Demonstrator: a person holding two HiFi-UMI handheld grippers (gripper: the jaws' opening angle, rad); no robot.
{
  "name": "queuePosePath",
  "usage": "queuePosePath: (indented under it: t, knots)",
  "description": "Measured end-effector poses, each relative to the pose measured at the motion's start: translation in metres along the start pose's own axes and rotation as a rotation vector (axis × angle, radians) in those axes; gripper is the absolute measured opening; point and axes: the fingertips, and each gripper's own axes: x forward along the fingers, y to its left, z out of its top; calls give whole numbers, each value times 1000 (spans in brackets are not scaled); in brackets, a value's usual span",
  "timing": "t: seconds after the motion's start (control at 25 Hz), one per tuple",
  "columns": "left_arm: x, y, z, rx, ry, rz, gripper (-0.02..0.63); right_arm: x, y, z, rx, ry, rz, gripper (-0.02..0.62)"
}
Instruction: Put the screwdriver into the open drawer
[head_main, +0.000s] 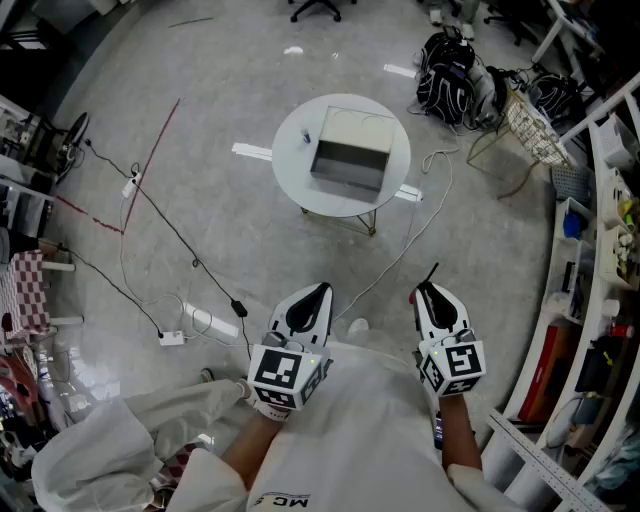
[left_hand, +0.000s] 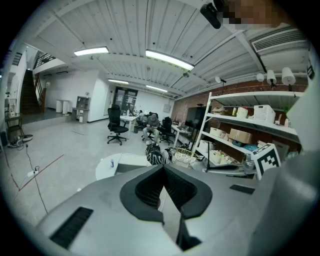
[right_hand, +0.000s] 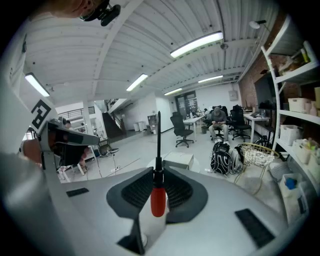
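**Inspector:** What is being held, and by which gripper?

**Assessor:** A red-handled, thin black-shafted screwdriver (right_hand: 158, 200) is being gripped by the right gripper (right_hand: 158, 172). Its jaws are being kept closed on the neck where handle meets shaft, and the shaft is pointing forward beyond the tips. The left gripper (left_hand: 163, 169) is being held with its jaws brought together and nothing between them.

**Inspector:** Where is the target being shown?

**Assessor:** A pale grey box with its drawer pulled open (head_main: 348, 165) is being shown on the round white table (head_main: 290, 150). It is well apart from both grippers, across open floor.

**Inspector:** Which step is being judged to be in hand?

**Assessor:** Carriage, it is judged. The tool is being held securely, and delivery is not yet begun.

**Inspector:** What is being called for next?

**Assessor:** The gap to the table is to be closed and the right gripper brought over the drawer's open cavity. The tool is to be lowered and the jaws parted only once it is within the walls.
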Motion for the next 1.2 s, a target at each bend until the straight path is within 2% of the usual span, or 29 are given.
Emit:
queuePosePath:
  t: [0.12,0.28,0.44,0.64,0.88,1.2]
  knots:
    - [-15,-21,-10,-27,15,-18,11,-41,23,0,-6,-7,-2,120]
    - [-28,-33,-14,-27,25,-32,11,-61,39,1,2,-14,1,120]
    - [-37,-33,-22,-31,28,-27,11,-66,46,15,-30,-53,22,120]
    - [-44,-36,-35,-55,42,5,11,-65,44,17,-14,-82,61,120]
    - [-34,-19,-33,-82,47,26,11,-41,45,31,-21,-85,95,120]
    - [23,44,-5,-102,56,14,11,41,41,75,-48,-76,88,118]
